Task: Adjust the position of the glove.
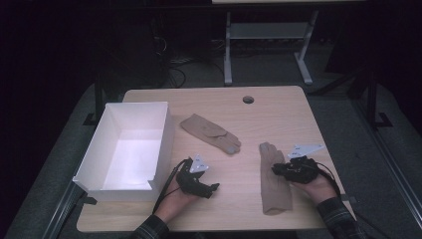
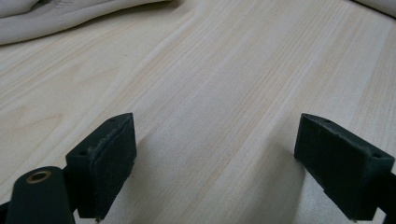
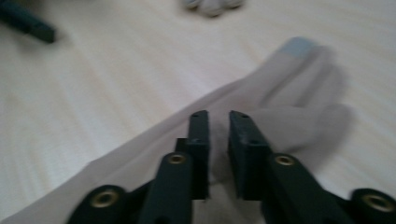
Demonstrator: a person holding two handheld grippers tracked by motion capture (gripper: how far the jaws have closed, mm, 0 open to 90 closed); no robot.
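Note:
Two tan gloves lie on the wooden table [image 1: 278, 107]. One glove [image 1: 209, 132] rests near the middle, its grey fingertips [image 3: 210, 5] toward me. The other glove [image 1: 272, 191] [image 3: 299, 88] lies lengthwise at the right. My right gripper [image 1: 276, 169] [image 3: 218, 121] sits low over this glove's finger end, its jaws a narrow gap apart and nothing visibly pinched between the pads. My left gripper [image 1: 211, 188] [image 2: 215, 158] rests near the table's front, beside the box, jaws wide open over bare wood. An edge of the middle glove [image 2: 56, 14] lies beyond it.
A white open box [image 1: 166, 134] stands on the left part of the table, close to my left hand. A round cable hole [image 1: 248, 99] sits at the table's far edge. Dark floor, cables and a metal frame [image 1: 228, 55] lie behind the table.

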